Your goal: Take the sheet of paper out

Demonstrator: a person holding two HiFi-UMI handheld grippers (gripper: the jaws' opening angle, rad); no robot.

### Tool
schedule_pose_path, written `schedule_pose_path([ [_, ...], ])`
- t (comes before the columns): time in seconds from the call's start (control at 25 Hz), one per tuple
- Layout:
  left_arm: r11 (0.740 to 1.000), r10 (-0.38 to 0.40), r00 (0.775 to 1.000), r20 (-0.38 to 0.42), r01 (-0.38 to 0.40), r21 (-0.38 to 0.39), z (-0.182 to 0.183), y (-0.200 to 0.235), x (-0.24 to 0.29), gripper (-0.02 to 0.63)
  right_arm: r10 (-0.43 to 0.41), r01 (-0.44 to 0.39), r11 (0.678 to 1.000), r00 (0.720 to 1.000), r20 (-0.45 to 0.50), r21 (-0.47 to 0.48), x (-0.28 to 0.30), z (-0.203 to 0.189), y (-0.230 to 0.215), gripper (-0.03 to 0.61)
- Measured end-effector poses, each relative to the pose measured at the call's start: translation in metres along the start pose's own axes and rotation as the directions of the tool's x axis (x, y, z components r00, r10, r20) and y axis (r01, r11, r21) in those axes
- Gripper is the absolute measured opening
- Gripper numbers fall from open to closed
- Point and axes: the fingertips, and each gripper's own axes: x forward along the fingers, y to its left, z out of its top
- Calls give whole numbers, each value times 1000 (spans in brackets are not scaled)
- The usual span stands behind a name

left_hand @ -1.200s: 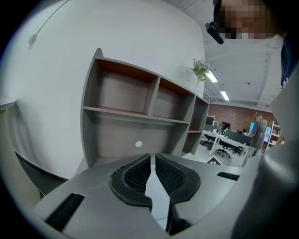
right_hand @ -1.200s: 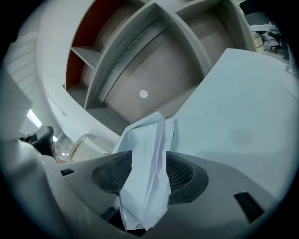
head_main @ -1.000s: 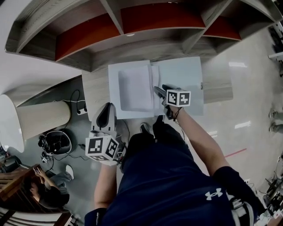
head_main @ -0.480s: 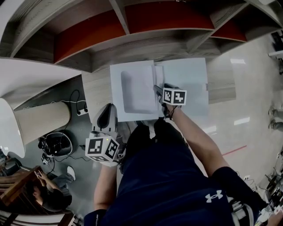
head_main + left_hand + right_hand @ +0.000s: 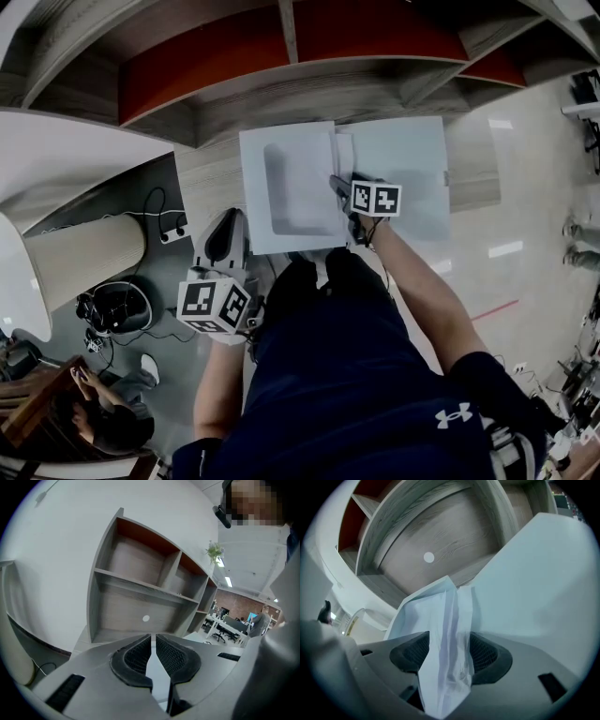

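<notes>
Sheet of paper (image 5: 440,616) stands crumpled between the jaws of the right gripper (image 5: 449,645). Those jaws have just been opening and sit wide apart, pads not pinching it. Sheet's lower end is cut off at frame bottom. In head view the marker cube hides those jaws, frame centre, over white folder (image 5: 403,169). Left gripper (image 5: 153,644) nearly closed, nothing in it, by the table's lower left corner. Person's torso (image 5: 347,375) covers the table's near edge. Wood-grain table (image 5: 202,183), red-backed shelf unit (image 5: 206,66) along the top, glossy floor (image 5: 525,187) right, cables (image 5: 164,225) left.
</notes>
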Motion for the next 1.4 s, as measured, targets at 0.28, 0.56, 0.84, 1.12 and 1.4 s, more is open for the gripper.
schedule_pose_path([
  [0.28,996,9,1000,2,-8,-86,-3,22,-13,43,124,-120,990,991,-50,73,9,-15,22,211],
  [0.56,993,25,1000,-7,-25,-113,-13,36,-25,43,263,-262,965,959,-103,19,23,-11,48,170],
  [0.84,989,38,999,-14,-39,-146,-19,44,-34,43,285,-291,956,944,-167,-16,37,-10,55,159],
  [1.12,986,32,999,-25,-35,-162,-26,39,-35,43,273,-266,962,940,-206,64,38,-20,45,67],
  [1.4,988,25,999,-29,-30,-152,-23,33,-34,43,335,-324,942,926,-172,90,32,-19,49,21],
])
